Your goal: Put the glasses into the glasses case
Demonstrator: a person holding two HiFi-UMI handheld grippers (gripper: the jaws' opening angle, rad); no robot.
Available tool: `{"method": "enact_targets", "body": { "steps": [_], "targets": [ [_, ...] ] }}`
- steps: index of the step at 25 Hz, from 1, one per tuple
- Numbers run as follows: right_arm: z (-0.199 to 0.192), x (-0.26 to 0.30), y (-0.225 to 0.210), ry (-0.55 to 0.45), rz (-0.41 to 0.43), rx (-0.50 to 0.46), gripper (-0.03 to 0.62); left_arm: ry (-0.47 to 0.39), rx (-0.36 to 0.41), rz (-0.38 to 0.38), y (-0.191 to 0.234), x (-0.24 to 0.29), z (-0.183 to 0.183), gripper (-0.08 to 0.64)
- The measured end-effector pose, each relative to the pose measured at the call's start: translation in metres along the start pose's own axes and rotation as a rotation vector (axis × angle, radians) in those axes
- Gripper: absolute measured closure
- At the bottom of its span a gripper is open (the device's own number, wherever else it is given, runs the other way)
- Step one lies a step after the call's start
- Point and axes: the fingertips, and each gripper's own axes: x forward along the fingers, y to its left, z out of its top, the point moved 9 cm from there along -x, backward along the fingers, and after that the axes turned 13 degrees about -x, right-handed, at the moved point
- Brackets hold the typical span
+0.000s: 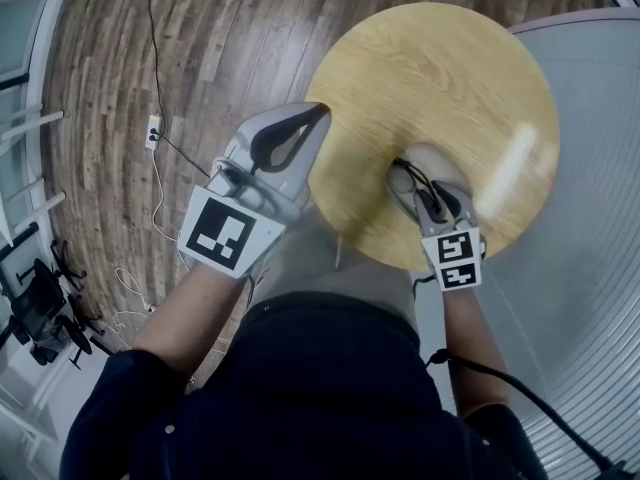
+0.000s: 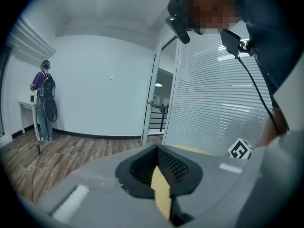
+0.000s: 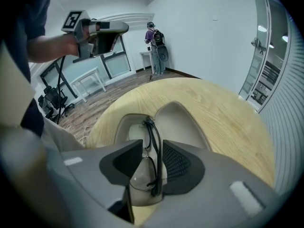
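Right gripper (image 3: pixel 152 161) jaws were wide apart, straddling the black glasses (image 3: pixel 156 144), which lay inside the open beige glasses case (image 3: pixel 180 122) on the round wooden table (image 3: pixel 228 113). Left gripper (image 2: pixel 156 151) was closed on nothing, clear of the table. Risk: a jaw could snag the frame on withdrawal and drag the glasses out.

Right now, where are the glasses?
In the right gripper view, the glasses lie in the open case on the round wooden table, between the open jaws of the right gripper.
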Motion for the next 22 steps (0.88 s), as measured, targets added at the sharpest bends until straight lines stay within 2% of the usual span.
{"method": "enact_targets", "body": {
  "steps": [12, 17, 22],
  "targets": [
    [0.032, -0.056, -0.003, -0.134, -0.131, 0.027, 0.440, -0.052, 0.069, -0.058, -0.028, -0.012, 0.042, 0.555],
    [0.046, -0.099, 0.001, -0.312, -0.226, 0.072, 0.442, -0.047, 0.110, -0.073, -0.042, -0.022, 0.041, 0.555],
    [0.063, -0.143, 0.008, -0.430, -0.297, 0.094, 0.443, -0.071, 0.118, -0.107, -0.063, -0.043, 0.049, 0.555]
  ]
}}
